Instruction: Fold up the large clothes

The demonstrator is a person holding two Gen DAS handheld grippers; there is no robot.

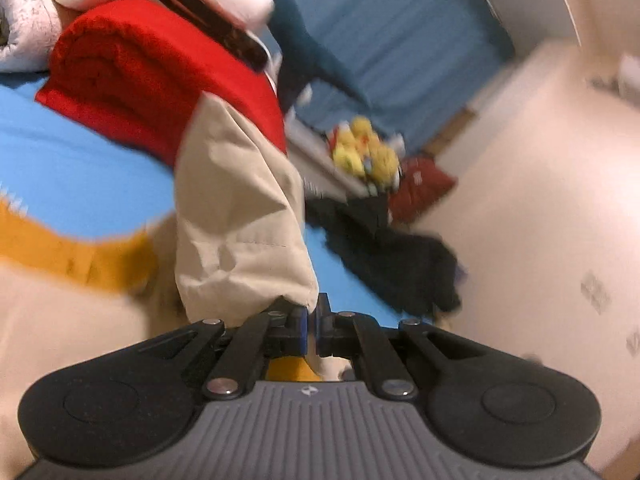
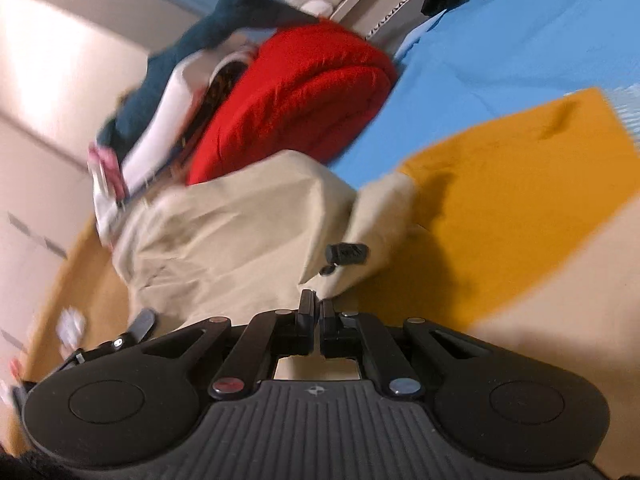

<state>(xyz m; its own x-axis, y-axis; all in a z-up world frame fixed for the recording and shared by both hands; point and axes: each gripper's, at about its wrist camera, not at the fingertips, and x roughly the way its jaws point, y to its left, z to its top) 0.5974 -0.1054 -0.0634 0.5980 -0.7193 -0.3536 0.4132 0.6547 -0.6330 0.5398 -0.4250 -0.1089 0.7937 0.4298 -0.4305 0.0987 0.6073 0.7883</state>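
blue bedsheet (image 1: 80,168) under beige garment (image 1: 240,216), red blanket (image 1: 160,76) beside

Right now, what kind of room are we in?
Most likely a bedroom. The beige garment is being handled over a blue bed sheet, with a rolled red blanket and bedding piled behind, and yellow plush toys near the wall.

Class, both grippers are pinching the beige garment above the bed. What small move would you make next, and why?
Probably draw the left gripper and right gripper apart and lower the beige garment flat onto the blue sheet. Both are shut on its edges, yet it hangs bunched and creased, so it needs spreading before any fold.
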